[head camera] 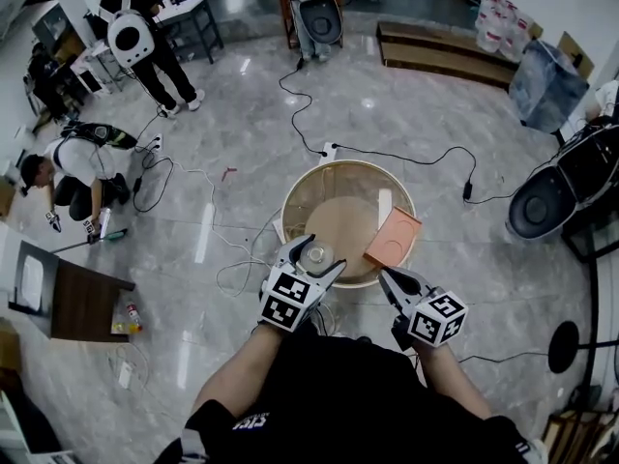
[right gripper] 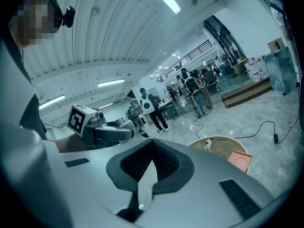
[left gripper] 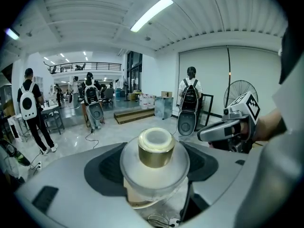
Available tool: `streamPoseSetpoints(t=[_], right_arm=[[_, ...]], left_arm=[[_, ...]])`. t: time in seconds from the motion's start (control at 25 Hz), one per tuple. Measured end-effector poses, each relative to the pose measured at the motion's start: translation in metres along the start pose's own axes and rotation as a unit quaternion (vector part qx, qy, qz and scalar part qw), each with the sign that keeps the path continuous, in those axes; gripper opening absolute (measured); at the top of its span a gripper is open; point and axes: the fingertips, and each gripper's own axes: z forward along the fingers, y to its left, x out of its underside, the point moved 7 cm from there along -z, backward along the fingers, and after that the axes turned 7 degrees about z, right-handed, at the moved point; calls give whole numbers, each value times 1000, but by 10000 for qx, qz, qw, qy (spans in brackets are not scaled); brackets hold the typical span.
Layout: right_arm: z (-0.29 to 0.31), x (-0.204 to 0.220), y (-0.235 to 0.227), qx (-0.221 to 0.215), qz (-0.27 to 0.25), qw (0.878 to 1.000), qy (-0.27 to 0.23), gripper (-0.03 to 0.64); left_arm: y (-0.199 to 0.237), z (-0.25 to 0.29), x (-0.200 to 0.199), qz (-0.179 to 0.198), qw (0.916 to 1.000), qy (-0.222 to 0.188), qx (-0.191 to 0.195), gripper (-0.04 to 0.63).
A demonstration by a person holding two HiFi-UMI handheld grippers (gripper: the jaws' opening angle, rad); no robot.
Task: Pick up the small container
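Note:
The small container (left gripper: 155, 148) is a clear jar with a gold lid. My left gripper (left gripper: 154, 175) is shut on it, the pads pressing its sides. In the head view the left gripper (head camera: 308, 261) holds the small container (head camera: 317, 254) over the near edge of the round table (head camera: 319, 187). My right gripper (head camera: 391, 280) hangs just off the table's near right edge. In the right gripper view the right gripper (right gripper: 151, 148) has its jaws together with nothing between them.
An orange square tray (head camera: 394, 238) lies on the table's right side and overhangs its rim. Cables (head camera: 290, 95) trail over the marble floor. A dark side table (head camera: 82, 303) stands at left. People with backpacks (head camera: 135, 37) work farther off.

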Motion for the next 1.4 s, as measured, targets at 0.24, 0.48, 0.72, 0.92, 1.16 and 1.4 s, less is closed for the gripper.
streamPoseSetpoints(t=[0.24, 0.48, 0.72, 0.92, 1.16, 1.4], right_arm=[[9, -21, 1, 35, -87, 9996, -277, 12], [15, -48, 7, -208, -339, 9984, -401, 12], [13, -72, 10, -133, -552, 9961, -675, 12], [10, -87, 15, -207, -891, 9926, -796, 12], [7, -86, 19, -259, -1119, 9905, -759, 11], [5, -82, 15, -153, -1020, 9918, -760, 11]], left_arm=[[21, -5, -8, 7, 10000, -73, -59, 345], [36, -12, -18, -83, 9997, -156, -170, 345], [50, -28, -31, -183, 9989, -249, -359, 345], [54, -41, -32, -283, 9978, -299, -520, 345], [56, -38, -30, -363, 9976, -237, -533, 345], [53, -29, -34, -295, 9985, -224, -405, 345]])
